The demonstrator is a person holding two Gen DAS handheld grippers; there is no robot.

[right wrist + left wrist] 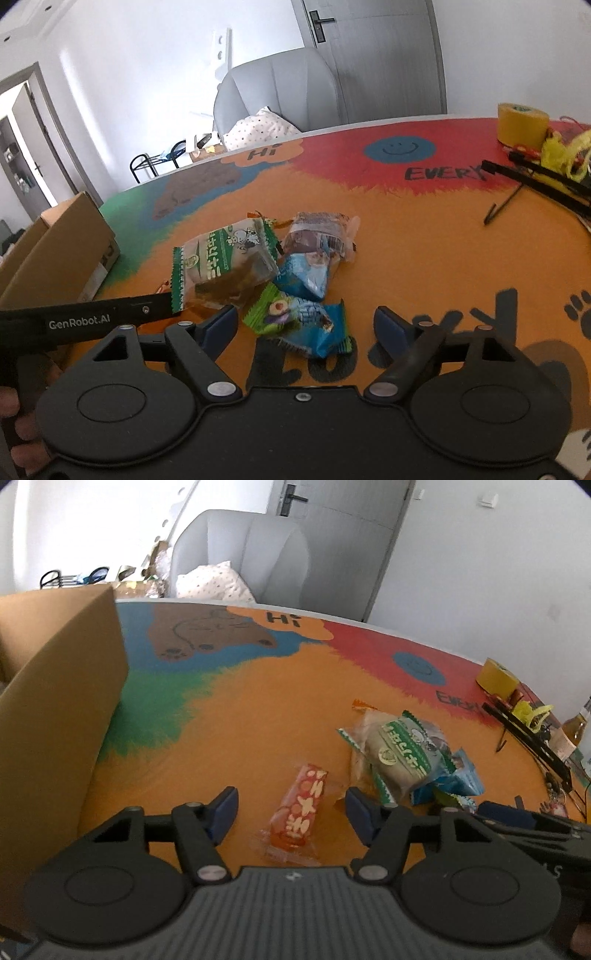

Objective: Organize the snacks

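Left wrist view showed the red snack bar (pixel 298 809) lying on the desk (pixel 240 716) squarely between the left tongs (pixel 290 814), whose pads stood apart and clear of it; its long axis ran away from the camera, crosswise to the closing line. The right tongs (pixel 306 330), also apart, straddled the blue-green packet (pixel 303 325), so each hand was nearest its own snack.

A wide stretch of the painted table (pixel 258 701) lies bare between the cardboard box (pixel 62 701) walling off the left side and the snack pile (pixel 402 753) at right. A red snack bar (pixel 299 808) lies alone in the near lane, between the left gripper (pixel 291 812) blue pads. Far right, a yellow tape roll (pixel 521 123) and black rod (pixel 535 181) crowd the edge. The table's far middle is clear.
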